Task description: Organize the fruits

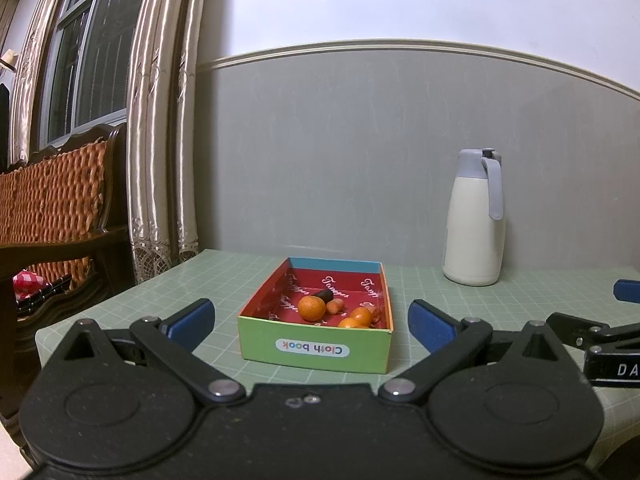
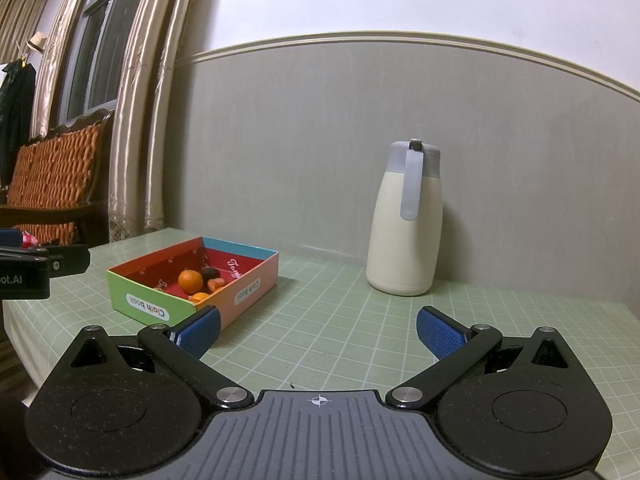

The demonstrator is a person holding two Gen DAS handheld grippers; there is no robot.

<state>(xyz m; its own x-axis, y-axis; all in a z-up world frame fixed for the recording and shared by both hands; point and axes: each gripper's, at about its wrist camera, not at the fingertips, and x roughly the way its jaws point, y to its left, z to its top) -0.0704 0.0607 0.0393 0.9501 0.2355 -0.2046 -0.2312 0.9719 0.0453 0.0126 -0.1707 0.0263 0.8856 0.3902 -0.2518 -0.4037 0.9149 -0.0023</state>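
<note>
Lying in an open box (image 1: 316, 350) on the green grid mat (image 1: 248, 276): oranges (image 1: 311, 308), a dark fruit (image 1: 323, 294) and small orange-red pieces, bunched toward the near end. Marked "Cloth book" on the green front wall. Flanked in the left wrist view by the left gripper (image 1: 313, 322), blue pads (image 1: 192, 320) spread wide, holding nothing. Off to the box's right, the right gripper (image 2: 318, 330), likewise released and empty, over bare mat. Farther back by the grey wall, a cream jug (image 2: 404, 220), upright, well apart from the box.
</note>
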